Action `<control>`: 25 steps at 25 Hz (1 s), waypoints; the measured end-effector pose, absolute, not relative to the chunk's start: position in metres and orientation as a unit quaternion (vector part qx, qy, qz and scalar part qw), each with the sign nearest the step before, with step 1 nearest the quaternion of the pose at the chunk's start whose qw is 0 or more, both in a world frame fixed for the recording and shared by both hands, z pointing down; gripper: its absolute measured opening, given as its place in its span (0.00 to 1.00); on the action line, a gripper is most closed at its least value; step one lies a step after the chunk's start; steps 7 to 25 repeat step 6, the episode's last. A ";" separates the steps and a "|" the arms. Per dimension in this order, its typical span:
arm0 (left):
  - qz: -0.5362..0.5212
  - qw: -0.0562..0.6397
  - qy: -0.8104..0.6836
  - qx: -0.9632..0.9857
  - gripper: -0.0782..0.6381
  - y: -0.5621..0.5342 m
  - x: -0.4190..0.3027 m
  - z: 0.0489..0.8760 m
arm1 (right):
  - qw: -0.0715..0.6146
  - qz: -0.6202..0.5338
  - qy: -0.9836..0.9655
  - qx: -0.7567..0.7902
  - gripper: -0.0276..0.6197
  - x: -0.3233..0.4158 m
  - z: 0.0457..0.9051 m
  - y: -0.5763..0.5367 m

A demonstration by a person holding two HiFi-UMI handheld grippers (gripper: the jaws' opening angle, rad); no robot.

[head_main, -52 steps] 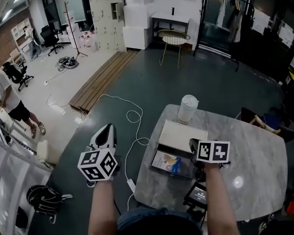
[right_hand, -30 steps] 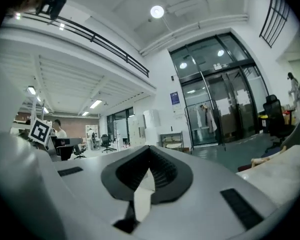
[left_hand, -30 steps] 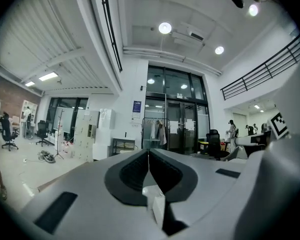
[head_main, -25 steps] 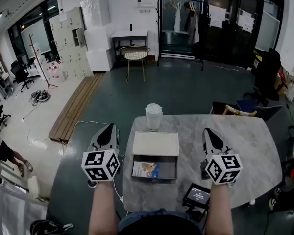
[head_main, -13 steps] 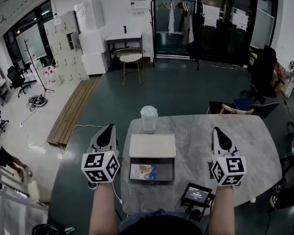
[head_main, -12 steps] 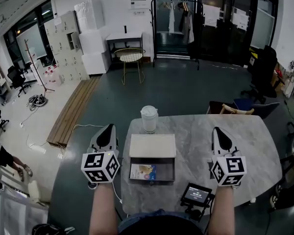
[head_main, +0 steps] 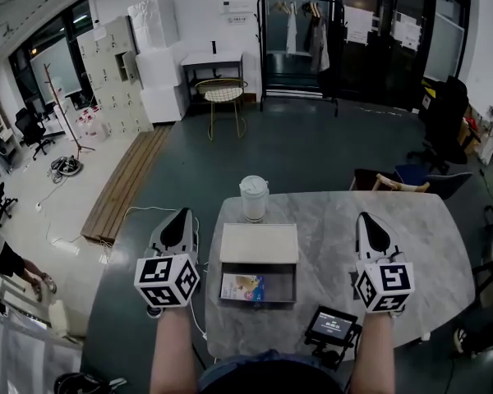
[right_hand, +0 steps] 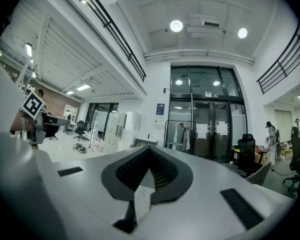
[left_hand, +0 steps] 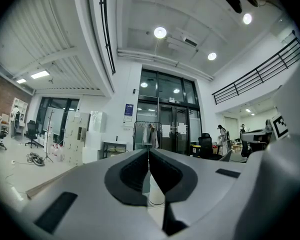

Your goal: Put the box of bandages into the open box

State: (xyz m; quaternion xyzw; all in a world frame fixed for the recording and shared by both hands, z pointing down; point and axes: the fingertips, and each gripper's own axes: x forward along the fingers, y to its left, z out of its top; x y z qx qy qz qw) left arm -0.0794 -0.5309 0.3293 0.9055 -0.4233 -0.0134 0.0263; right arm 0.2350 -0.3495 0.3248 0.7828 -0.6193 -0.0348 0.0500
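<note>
Grey marble covered the desk (head_main: pixel 411 228), which stood on a dark floor (head_main: pixel 312 150) in a large room with a wire chair (head_main: pixel 221 91) and a clothes rack (head_main: pixel 300 23) at the far wall. Both claws pointed level and away from the person. The left claw (head_main: pixel 179 213) was held off the desk's left edge, over the floor, and in its own view its jaws (left_hand: pixel 149 151) were pressed together with nothing between them. The right claw (head_main: pixel 365 217) was over the desk, and its jaws (right_hand: pixel 149 149) were likewise closed on nothing. Between the two claws, nearer the left one, sat the open box (head_main: pixel 283 281), its pale lid (head_main: pixel 259 243) folded back flat on the far side. The box of bandages (head_main: pixel 241 286) lay inside the open box, in the half toward the left claw, apart from both claws. A white cup (head_main: pixel 253 198) with a lid stood on the desk just beyond the open box, ahead and to the right of the left claw. A small screen device (head_main: pixel 332 327) stood at the desk's near edge, behind and to the left of the right claw.
</note>
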 end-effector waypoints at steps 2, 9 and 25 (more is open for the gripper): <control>-0.013 0.026 -0.423 0.906 0.13 -0.530 -0.081 0.329 | 0.049 -0.036 -0.620 0.782 0.08 0.234 0.323 -0.349; -0.008 0.024 -0.420 0.907 0.13 -0.527 -0.083 0.330 | 0.053 -0.042 -0.624 0.778 0.08 0.230 0.321 -0.349; -0.008 0.024 -0.420 0.907 0.13 -0.527 -0.083 0.330 | 0.053 -0.042 -0.624 0.778 0.08 0.230 0.321 -0.349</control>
